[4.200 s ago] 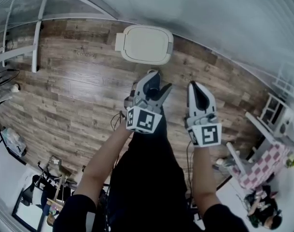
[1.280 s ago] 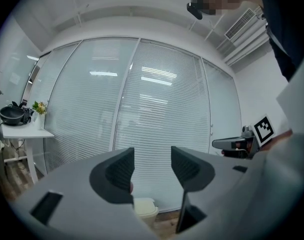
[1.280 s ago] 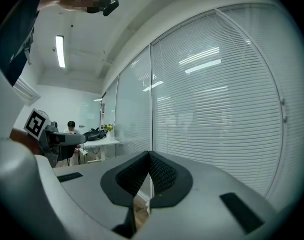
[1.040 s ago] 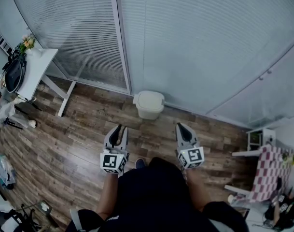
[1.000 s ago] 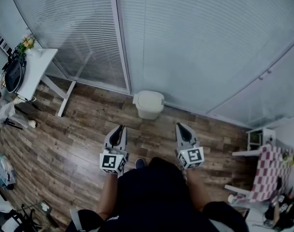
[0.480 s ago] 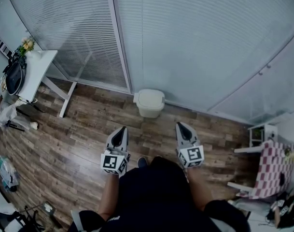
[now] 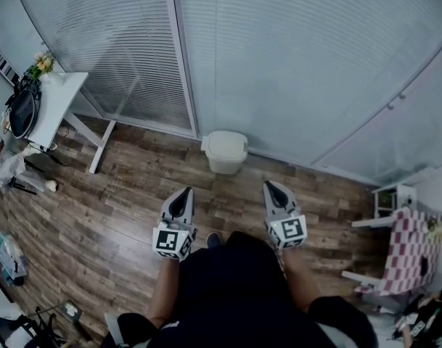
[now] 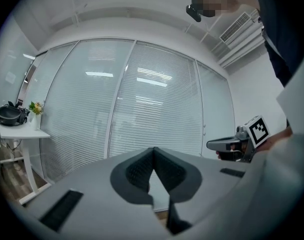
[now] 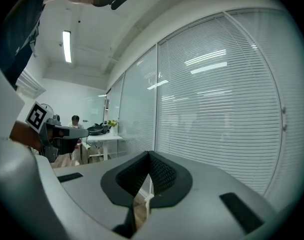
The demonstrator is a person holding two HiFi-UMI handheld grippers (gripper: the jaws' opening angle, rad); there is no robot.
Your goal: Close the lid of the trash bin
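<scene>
While left gripper (image 7: pixel 182 193), right gripper (image 7: pixel 271 187) closed, trash bin (image 7: pixel 226 151) by blinds (image 7: pixel 293 64) on wood floor (image 7: pixel 112 194)

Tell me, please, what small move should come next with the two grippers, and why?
Probably none at the trash bin: just lower both grippers to rest. Its lid looks already down, flat on top. The left gripper and right gripper are both shut, hold nothing, and stand apart from the bin, which sits on the floor by the glass wall.
</scene>
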